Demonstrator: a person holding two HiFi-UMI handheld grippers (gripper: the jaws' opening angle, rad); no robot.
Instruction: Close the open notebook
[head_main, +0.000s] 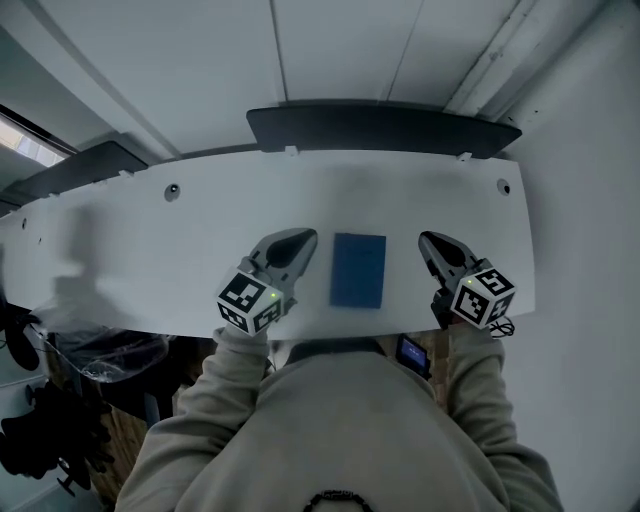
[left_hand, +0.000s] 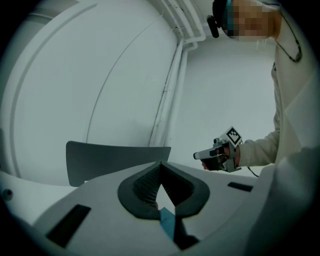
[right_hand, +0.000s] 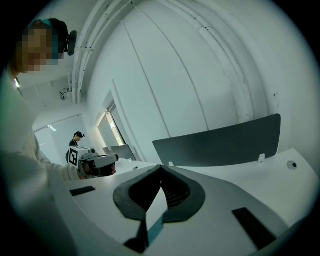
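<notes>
Flanking the closed blue rectangular notebook (head_main: 358, 270) lying flat on the white desk (head_main: 150, 240), left gripper (head_main: 303, 240) and right gripper (head_main: 427, 241) are sitting empty, jaws pressed together. Whether they're touching the desk is unclear. Dark grey divider panel (head_main: 380, 128) is standing beyond.

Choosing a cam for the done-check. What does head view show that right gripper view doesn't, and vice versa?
Head view only: the whole blue notebook, closed and flat on the white desk, untouched between the left gripper and right gripper.
Right gripper view only: the right gripper's jaws meeting on nothing, and a second person far behind.
Both: the left gripper, the dark divider and the desk. The right gripper view catches the notebook only as a blue sliver.
</notes>
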